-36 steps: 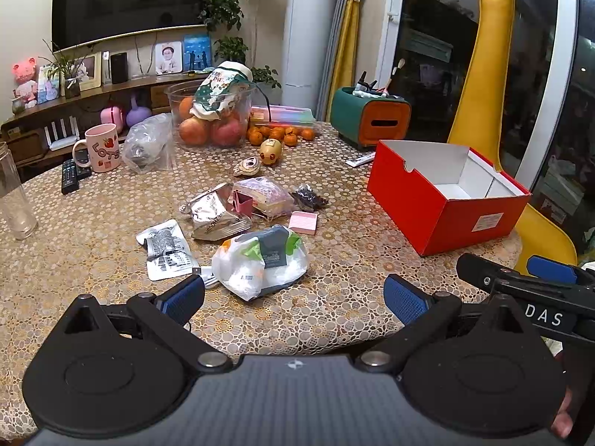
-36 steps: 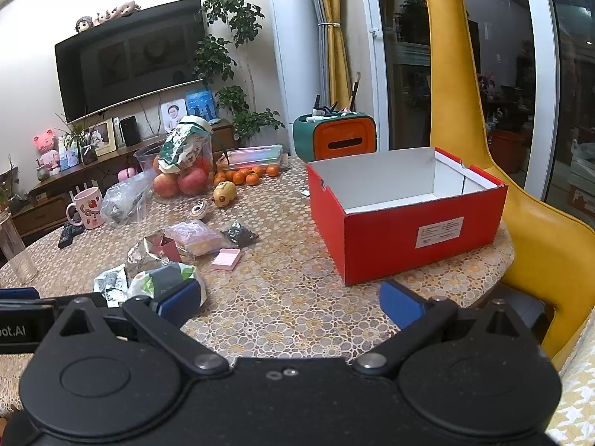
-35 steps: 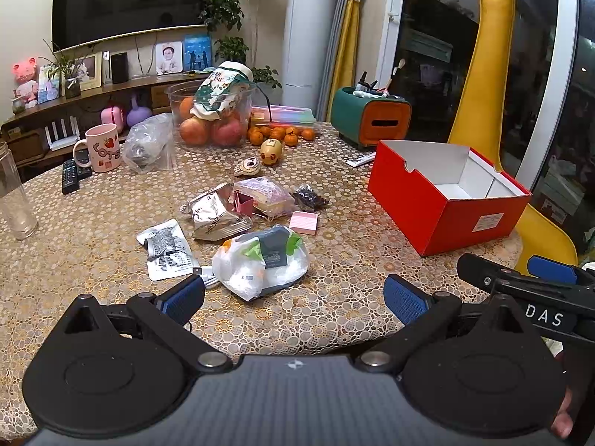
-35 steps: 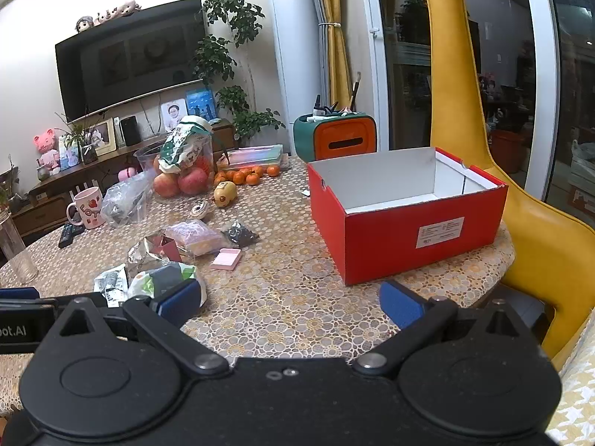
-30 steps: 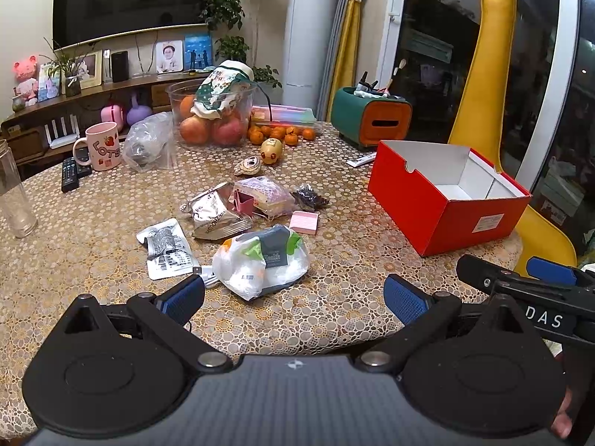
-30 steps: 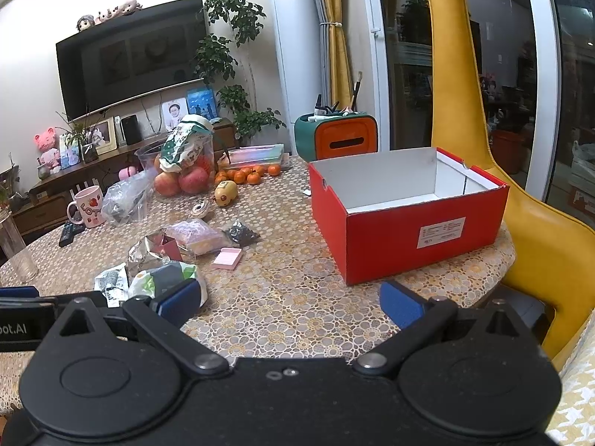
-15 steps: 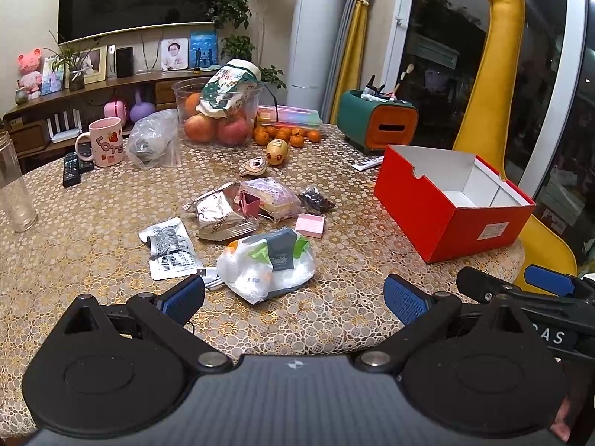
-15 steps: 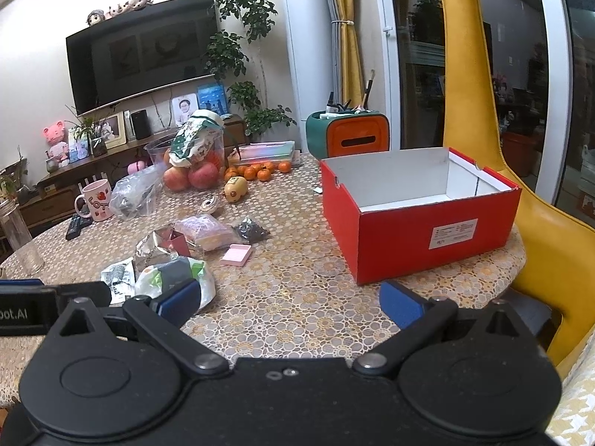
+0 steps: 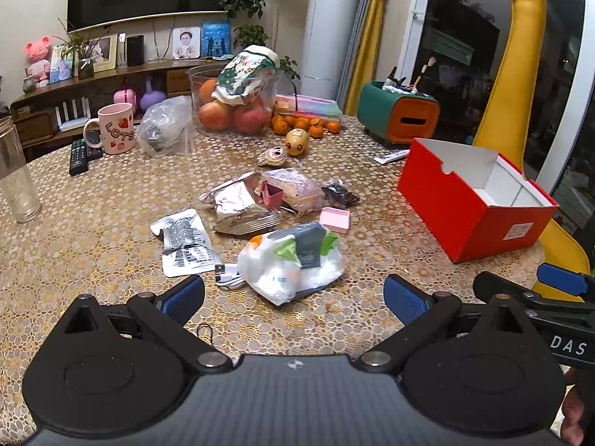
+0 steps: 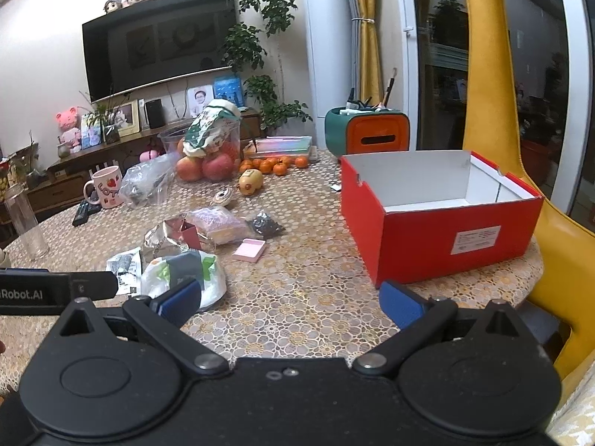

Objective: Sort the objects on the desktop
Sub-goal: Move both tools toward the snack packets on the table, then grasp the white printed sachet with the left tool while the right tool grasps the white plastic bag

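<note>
Scattered snack packets, among them a white plastic bag with green and grey contents point(image 9: 292, 262) and a crinkled silver foil pouch point(image 9: 238, 208), are lying mid-table beside a small pink square box point(image 9: 335, 219). An open red cardboard box point(image 10: 442, 219) is standing well apart to the right. The left gripper point(image 9: 293, 293) and right gripper point(image 10: 290, 299) are being held wide open over the lace-patterned tablecloth point(image 9: 93, 215), nothing being gripped.

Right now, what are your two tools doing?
Left tool open, empty. Right tool open, empty. Plastic bag just ahead, untouched. Red box open, nothing blocking.
</note>
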Tool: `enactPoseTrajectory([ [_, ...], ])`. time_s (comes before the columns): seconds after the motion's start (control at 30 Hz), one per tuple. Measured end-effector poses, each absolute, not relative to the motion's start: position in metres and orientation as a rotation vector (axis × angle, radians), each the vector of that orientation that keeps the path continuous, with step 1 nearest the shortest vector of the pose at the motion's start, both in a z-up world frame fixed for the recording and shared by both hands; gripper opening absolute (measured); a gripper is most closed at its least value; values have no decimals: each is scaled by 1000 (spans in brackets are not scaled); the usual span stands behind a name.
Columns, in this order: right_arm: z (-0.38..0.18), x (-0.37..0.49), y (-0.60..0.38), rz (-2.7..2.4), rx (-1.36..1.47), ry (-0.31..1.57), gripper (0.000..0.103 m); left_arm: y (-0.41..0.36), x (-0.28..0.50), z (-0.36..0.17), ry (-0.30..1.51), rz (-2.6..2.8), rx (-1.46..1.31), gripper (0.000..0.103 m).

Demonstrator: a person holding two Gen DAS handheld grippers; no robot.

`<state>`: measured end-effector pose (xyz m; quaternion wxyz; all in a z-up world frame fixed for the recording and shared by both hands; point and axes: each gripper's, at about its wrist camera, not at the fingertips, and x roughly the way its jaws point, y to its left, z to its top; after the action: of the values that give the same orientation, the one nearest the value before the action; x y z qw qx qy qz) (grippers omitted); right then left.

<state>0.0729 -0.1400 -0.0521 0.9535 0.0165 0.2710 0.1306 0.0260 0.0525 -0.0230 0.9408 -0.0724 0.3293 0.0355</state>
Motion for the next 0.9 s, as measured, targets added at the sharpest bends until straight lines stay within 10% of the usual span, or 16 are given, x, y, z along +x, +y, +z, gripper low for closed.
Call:
enactPoseTrajectory([
  [0.9, -95, 119, -53, 431, -107, 577, 102, 129, 82, -71, 739, 224, -139, 103],
])
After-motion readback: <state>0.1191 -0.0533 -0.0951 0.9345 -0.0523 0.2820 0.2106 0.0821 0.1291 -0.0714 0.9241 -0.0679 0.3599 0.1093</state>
